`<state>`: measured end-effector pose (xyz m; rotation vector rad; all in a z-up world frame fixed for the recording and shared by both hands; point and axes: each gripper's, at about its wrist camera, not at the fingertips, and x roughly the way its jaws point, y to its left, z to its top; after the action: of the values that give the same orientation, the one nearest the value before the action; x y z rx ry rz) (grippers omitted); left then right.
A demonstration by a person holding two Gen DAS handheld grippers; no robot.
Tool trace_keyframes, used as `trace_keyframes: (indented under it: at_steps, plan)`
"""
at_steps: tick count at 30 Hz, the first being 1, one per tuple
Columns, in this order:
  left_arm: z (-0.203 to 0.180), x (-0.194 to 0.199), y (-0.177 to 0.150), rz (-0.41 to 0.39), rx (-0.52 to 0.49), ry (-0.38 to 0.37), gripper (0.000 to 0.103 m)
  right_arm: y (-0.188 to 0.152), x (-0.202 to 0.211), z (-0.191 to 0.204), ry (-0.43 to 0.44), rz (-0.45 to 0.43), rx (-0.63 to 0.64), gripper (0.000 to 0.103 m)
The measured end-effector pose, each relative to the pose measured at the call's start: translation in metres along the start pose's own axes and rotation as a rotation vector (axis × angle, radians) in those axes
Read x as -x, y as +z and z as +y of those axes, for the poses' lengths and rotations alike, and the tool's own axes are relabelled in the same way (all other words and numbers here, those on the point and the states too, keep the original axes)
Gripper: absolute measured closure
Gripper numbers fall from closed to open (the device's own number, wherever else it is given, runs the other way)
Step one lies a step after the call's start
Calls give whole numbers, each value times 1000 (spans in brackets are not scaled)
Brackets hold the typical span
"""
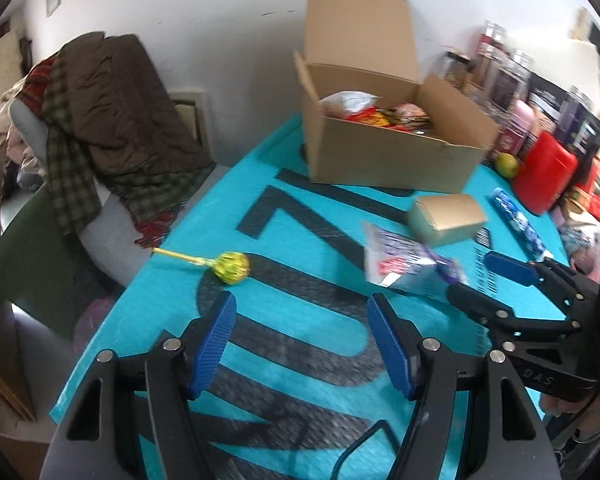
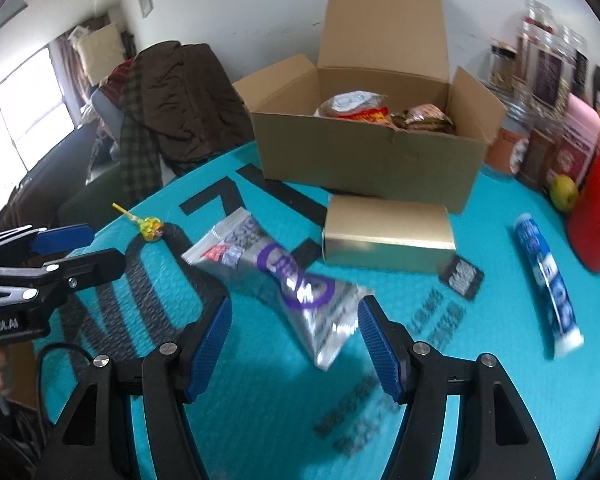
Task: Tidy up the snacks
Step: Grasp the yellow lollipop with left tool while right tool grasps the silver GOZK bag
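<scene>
1. Two hand-held grippers hang over a turquoise-covered surface [image 2: 260, 420] strewn with snacks; both are released, blue pads apart and nothing between them.
2. The right hand-held gripper [image 2: 294, 342] looks down on a silver foil snack packet with purple lettering [image 2: 284, 276], which lies flat on the surface just ahead of its fingertips, toward 12 o'clock in the right wrist view.
3. The packet's long axis runs from about 10 o'clock to 4 o'clock in that view, slanted across the line between the pads; its near end sits roughly between the two pads and ahead of them, apart from both.
4. The left hand-held gripper [image 1: 302, 346] has bare surface between its pads; a yellow-wrapped lollipop on a yellow stick [image 1: 230, 267] lies just beyond its left pad at about 11 o'clock, the stick trailing toward 10 o'clock.
5. The right gripper looks the nearer to the packet, the left to the lollipop.
6. An open brown cardboard box [image 2: 364, 168], already holding several wrapped snacks, stands at 12 o'clock well beyond both grippers.
7. A gold rectangular carton [image 2: 388, 236] lies just in front of that box, and a blue-and-white wrapped tube of sweets [image 2: 546, 276] lies at 2 o'clock.
</scene>
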<state>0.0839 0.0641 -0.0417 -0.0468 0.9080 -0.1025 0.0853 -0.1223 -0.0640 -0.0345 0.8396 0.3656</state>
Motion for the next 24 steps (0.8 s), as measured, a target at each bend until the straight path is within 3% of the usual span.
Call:
trace_keyframes:
  at_steps: [12, 23, 24]
  plan:
    - [35, -53, 19, 27, 37, 106, 35, 21, -41, 12, 50, 55, 153, 37]
    - [47, -82, 20, 84, 34, 75, 35, 22, -62, 5, 70, 116, 116, 37]
    - [47, -81, 19, 76, 35, 80, 41, 21, -64, 4, 69, 121, 112, 37]
